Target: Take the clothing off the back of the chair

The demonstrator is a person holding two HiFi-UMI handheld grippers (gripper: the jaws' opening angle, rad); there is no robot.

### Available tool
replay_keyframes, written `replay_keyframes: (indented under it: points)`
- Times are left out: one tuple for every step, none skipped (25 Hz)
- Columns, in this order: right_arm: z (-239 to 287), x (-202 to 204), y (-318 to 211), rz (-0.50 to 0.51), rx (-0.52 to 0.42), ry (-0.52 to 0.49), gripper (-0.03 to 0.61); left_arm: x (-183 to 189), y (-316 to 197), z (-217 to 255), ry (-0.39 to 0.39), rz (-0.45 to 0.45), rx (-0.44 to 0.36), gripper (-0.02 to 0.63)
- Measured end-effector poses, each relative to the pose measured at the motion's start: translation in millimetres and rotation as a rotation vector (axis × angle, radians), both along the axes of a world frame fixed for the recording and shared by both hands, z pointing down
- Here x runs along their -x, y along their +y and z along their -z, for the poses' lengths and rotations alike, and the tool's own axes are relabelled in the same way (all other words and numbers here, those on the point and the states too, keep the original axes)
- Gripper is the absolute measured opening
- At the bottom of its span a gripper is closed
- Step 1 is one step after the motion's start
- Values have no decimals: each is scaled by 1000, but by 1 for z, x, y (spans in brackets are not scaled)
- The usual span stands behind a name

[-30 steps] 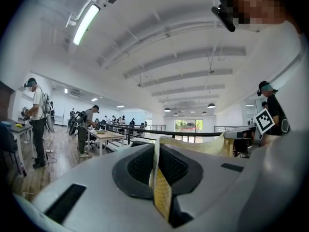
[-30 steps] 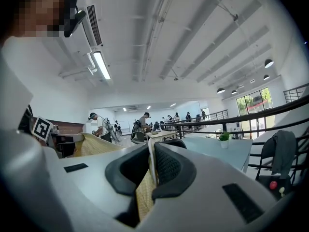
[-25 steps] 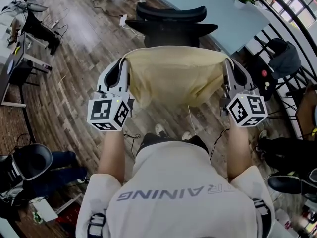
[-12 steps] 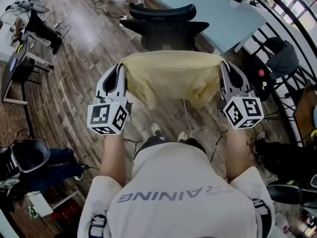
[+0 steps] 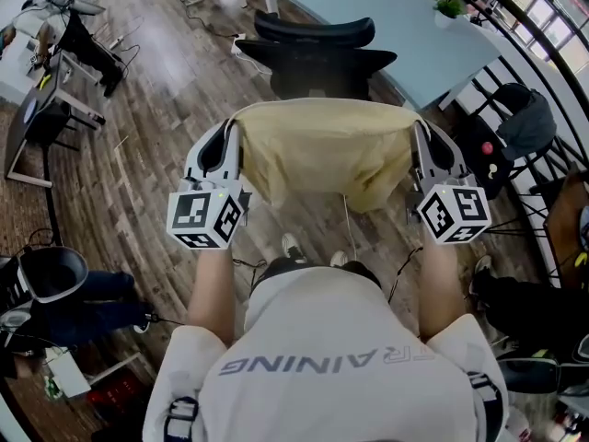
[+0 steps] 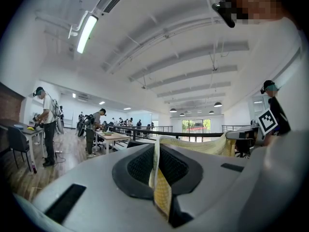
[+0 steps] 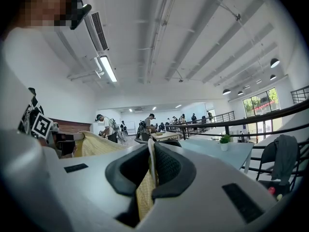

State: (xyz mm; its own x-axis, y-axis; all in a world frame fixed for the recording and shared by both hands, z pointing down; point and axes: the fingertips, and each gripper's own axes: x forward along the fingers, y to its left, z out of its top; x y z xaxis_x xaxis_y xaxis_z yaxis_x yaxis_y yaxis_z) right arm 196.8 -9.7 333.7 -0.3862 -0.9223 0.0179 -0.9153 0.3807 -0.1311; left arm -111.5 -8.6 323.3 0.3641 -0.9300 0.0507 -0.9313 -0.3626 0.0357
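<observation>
Gripper views are showing left gripper (image 6: 155, 164) and right gripper (image 7: 149, 170) pinching the garment (image 5: 322, 145) tight; head view is showing it hanging near the chair (image 5: 317, 58).

The left gripper (image 6: 155, 170) had its jaws closed on a fold of yellow clothing (image 6: 161, 192), which stretched away rightward toward the other gripper (image 6: 263, 127).

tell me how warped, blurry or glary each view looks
Head view: wide-angle bend curves the railing at right, pale glare on the floor, yellow garment sharp. Left gripper view: round fisheye with black corners, ceiling lamp blown out. Right gripper view: same fisheye, bright windows, a mosaic patch top left.
</observation>
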Motion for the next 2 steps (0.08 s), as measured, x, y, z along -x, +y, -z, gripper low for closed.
replay_keyframes:
  points:
    - [-2,1,-2,1,0,-2,35,1,-2,-1,0,1,0,49]
    - [-4,2,-4,2,0,-5,35,2,-3,-2,-1,2,0,49]
